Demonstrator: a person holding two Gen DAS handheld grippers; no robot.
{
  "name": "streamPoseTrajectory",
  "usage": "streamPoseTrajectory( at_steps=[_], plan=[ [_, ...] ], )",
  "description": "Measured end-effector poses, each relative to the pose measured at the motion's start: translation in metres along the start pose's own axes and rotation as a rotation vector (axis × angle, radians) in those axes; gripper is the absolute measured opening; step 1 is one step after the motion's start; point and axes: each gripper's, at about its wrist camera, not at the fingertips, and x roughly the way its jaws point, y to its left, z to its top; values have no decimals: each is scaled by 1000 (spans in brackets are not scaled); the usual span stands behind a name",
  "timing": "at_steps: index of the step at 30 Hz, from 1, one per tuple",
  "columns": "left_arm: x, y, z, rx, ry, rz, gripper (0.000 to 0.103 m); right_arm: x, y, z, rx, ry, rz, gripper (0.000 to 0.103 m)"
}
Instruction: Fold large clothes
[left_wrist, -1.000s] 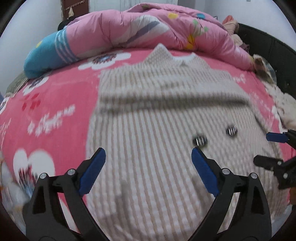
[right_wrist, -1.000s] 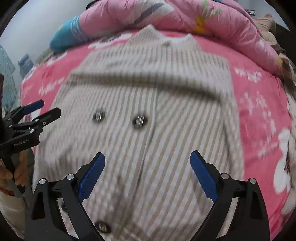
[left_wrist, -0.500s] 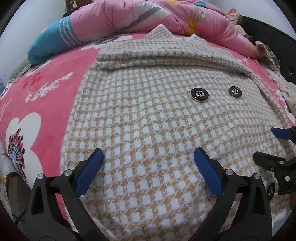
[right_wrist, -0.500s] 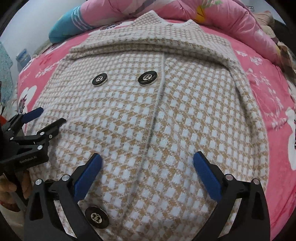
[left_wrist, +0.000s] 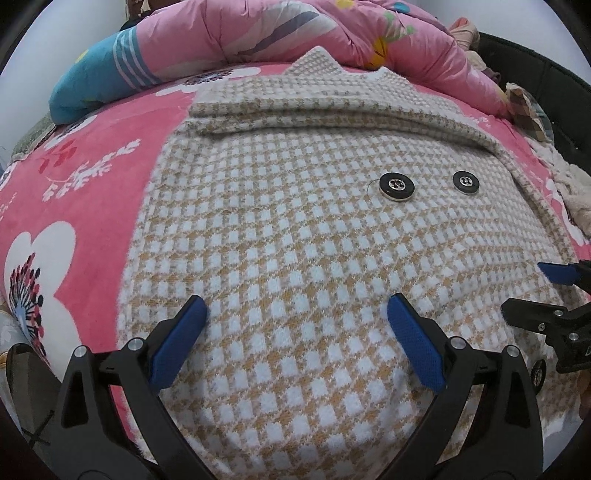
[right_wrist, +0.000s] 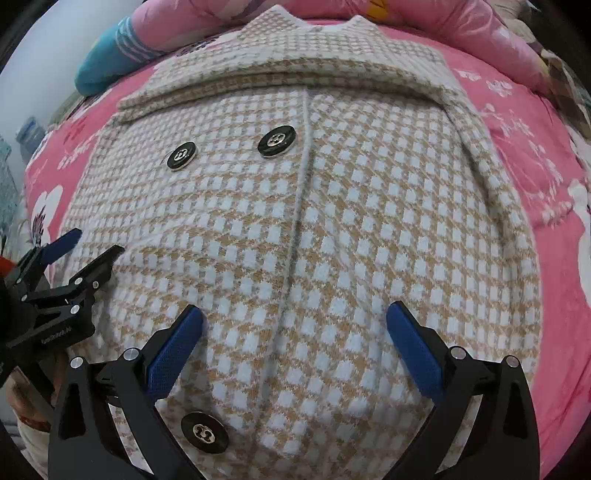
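Observation:
A tan and white checked coat (left_wrist: 303, 229) (right_wrist: 332, 229) with black buttons (right_wrist: 276, 141) lies spread on the bed, its collar far from me and a folded band across the top. My left gripper (left_wrist: 295, 332) stands open just above the coat's near left part, with only cloth showing between its blue pads. My right gripper (right_wrist: 295, 332) hangs open over the front seam near the hem, beside a lower button (right_wrist: 204, 432). Each gripper shows at the edge of the other's view: the right gripper (left_wrist: 535, 291) and the left gripper (right_wrist: 88, 251), both open.
A pink flowered blanket (left_wrist: 85, 192) covers the bed. A rolled pink and blue quilt (left_wrist: 236, 40) lies along the far side behind the collar. Loose clothes (left_wrist: 569, 192) sit at the right edge by a dark headboard (left_wrist: 554, 96). A hand (right_wrist: 26, 402) shows at lower left.
Both grippers have sunk closer to the coat, which now fills more of each view and is sharp. Over the last half second little has moved.

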Motion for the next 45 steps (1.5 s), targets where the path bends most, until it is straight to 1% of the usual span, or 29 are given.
streamPoseTrajectory(
  at_steps=[2, 7, 13, 45],
  plan=[
    [-1, 1, -1, -1, -9, -2, 95, 1, 0, -1, 10, -3, -5, 97],
    [-4, 7, -2, -13, 4, -26, 95, 4, 3, -2, 16, -10, -31, 97],
    [-3, 9, -1, -14, 5, -35, 95, 8, 19, -9, 23, -11, -51, 97],
    [-2, 9, -1, -9, 6, -35, 95, 14, 15, -5, 20, 1, -43, 97]
  ],
)
